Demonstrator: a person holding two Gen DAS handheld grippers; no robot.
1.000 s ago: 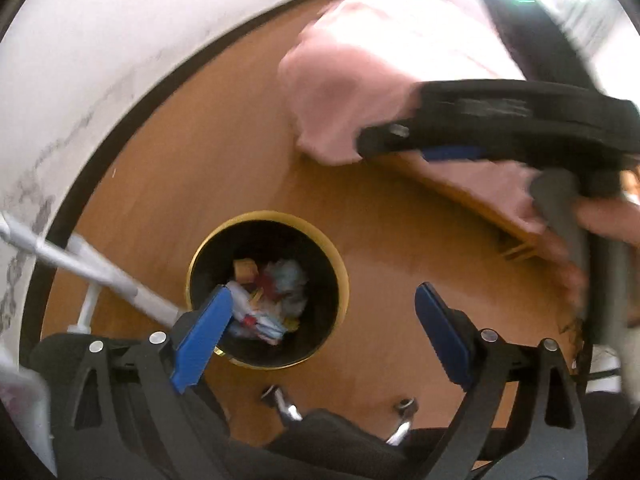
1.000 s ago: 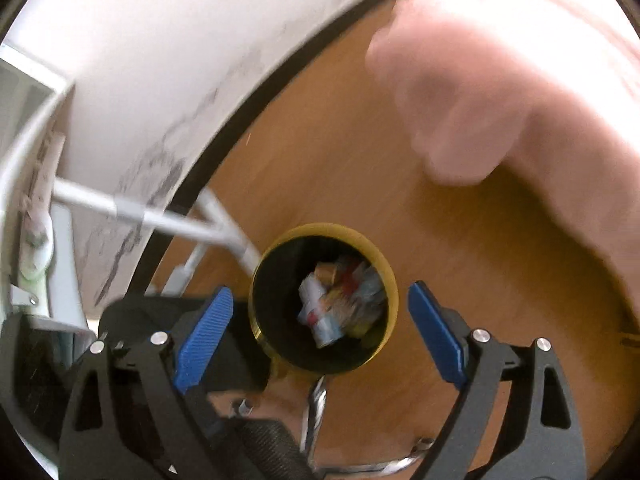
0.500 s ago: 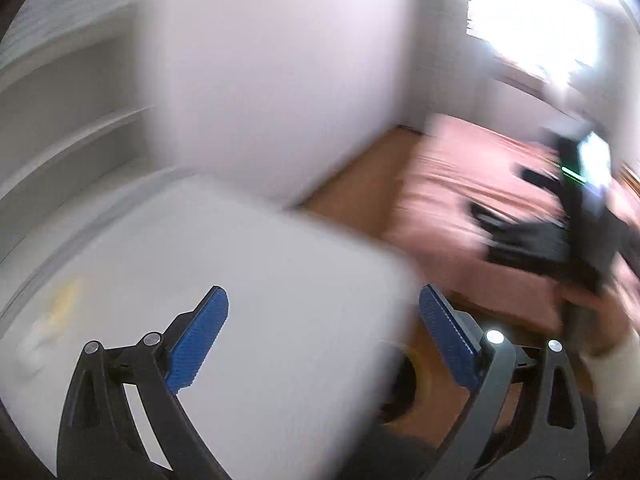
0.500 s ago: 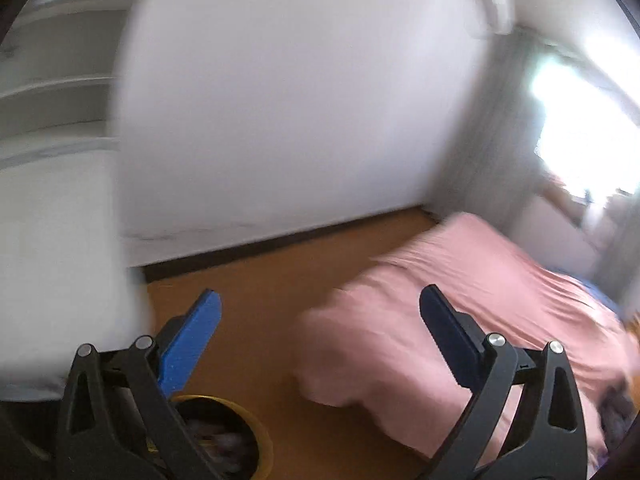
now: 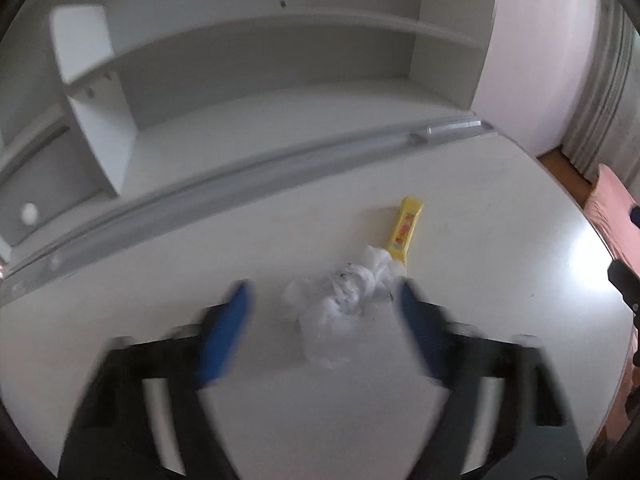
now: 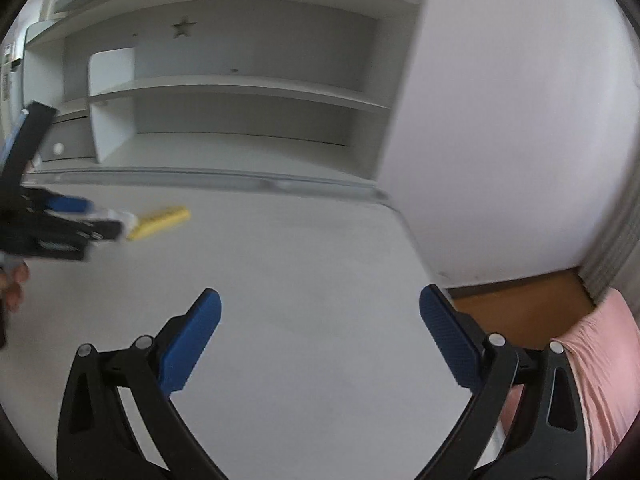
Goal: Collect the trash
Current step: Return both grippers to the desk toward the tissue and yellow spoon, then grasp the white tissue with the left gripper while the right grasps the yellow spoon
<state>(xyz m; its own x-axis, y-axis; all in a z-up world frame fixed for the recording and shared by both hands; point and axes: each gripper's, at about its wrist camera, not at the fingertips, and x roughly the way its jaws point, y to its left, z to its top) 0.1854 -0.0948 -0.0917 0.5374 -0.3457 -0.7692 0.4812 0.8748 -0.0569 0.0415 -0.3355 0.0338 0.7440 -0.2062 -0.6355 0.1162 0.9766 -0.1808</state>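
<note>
Left gripper (image 5: pixel 324 312): held over the white counter (image 5: pixel 480 200); its blue fingers (image 5: pixel 228 332) have just been closing and stand apart to either side of the crumpled white plastic, not pressing on it; blurred in its own view.
Right gripper (image 6: pixel 320 332): fingers spread wide, nothing between them, bare counter beneath.
Crumpled white plastic (image 5: pixel 340 300): lying on the counter between the left fingers; one end touches or overlaps the yellow wrapper.
Yellow wrapper (image 5: pixel 406 228): long and flat on the counter, just beyond the plastic, nearer the shelf unit; seen from the right wrist just past the left gripper's tips.
Shelf unit (image 5: pixel 260 80): white, open compartments, behind the counter's back rail.
Bed (image 6: pixel 600 360): pink cover, beside the counter's far corner, over a wooden floor (image 6: pixel 520 304).
</note>
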